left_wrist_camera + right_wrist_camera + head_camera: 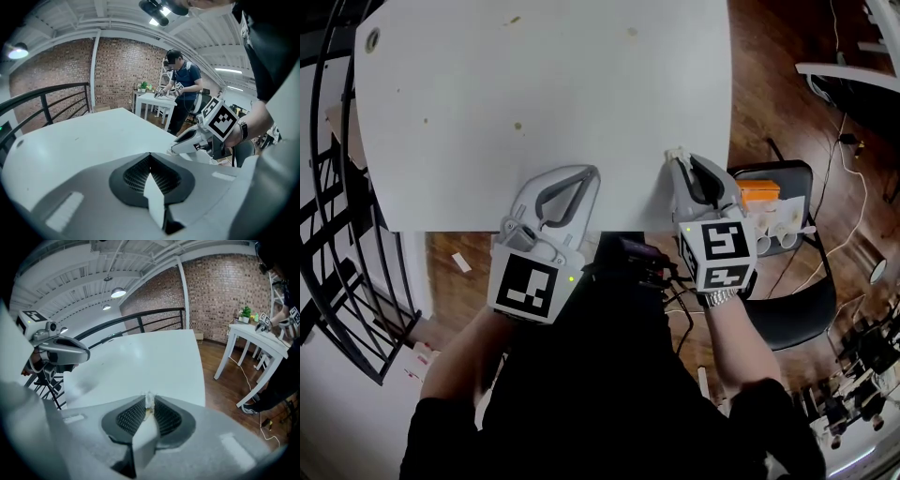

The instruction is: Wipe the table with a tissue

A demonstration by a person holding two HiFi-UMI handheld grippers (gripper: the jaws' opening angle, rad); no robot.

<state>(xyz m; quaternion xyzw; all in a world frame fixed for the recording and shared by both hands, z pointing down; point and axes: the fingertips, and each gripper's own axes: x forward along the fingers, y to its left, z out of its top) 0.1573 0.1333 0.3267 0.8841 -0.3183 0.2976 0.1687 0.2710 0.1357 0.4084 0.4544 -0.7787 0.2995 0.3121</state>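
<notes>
The white table carries a few small brownish specks. My right gripper rests near the table's front right edge, shut on a small scrap of white tissue that just peeks out between its jaws. In the left gripper view the right gripper points left over the tabletop. My left gripper lies at the front edge to the left of the right one, shut, with nothing seen between its jaws. Its grey body shows at the left of the right gripper view.
A black curved railing runs along the table's left side. A black chair with an orange object and cups stands at the right on the wood floor, with cables around it. Beyond, a person stands at another white table.
</notes>
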